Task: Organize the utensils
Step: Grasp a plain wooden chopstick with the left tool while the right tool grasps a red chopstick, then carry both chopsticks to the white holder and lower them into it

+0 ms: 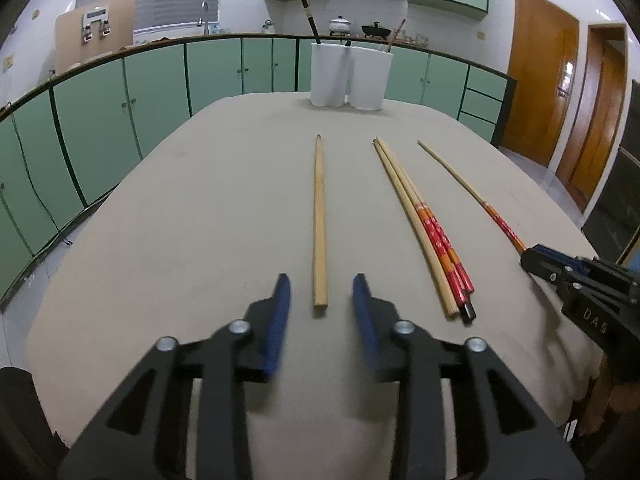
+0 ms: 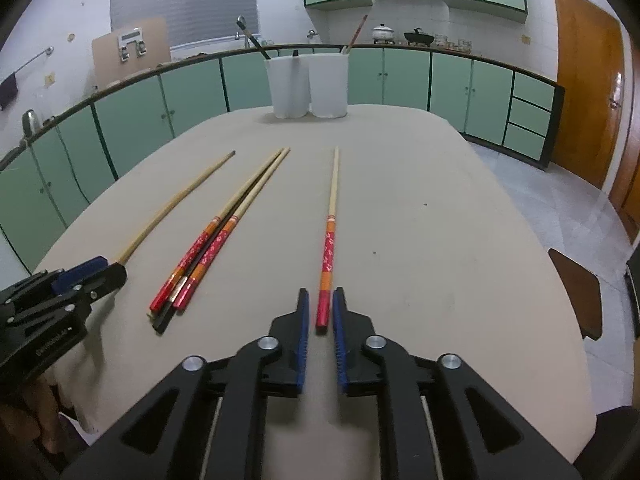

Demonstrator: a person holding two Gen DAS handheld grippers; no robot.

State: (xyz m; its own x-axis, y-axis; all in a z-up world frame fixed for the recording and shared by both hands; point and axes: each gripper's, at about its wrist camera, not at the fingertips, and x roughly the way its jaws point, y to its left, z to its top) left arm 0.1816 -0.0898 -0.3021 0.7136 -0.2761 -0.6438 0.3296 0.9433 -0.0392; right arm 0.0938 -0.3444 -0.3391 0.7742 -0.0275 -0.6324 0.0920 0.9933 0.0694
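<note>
left gripper [image 1: 321, 308] hangs low over the near edge of the table [image 1: 200, 220] in its own wrist view, jaws apart, with the butt of the plain wooden chopstick [image 1: 319, 220] lying loose between the blue pads [image 1: 280, 320]. nothing is clamped yet. by my reading the step in hand is the pick-up: the jaws need to drop a little, close on that butt end, then carry the stick to the white holder [image 1: 351, 76] at the far edge. just to the right lies a bundle of red-handled chopsticks [image 1: 424, 228], near enough to be nudged if the gripper drifts. further right the right gripper [image 1: 532, 258] sits at the end of another stick.

from the right wrist view, the right gripper [image 2: 320, 308] also stands narrowly apart, the red end of a single red-handled chopstick [image 2: 329, 240] between its pads [image 2: 303, 320]; whether they touch it i cannot tell. its path to the white holder [image 2: 308, 84] looks free. the bundle [image 2: 216, 240] lies to the left, apart, and the left gripper [image 2: 104, 270] is at the near left edge.
</note>
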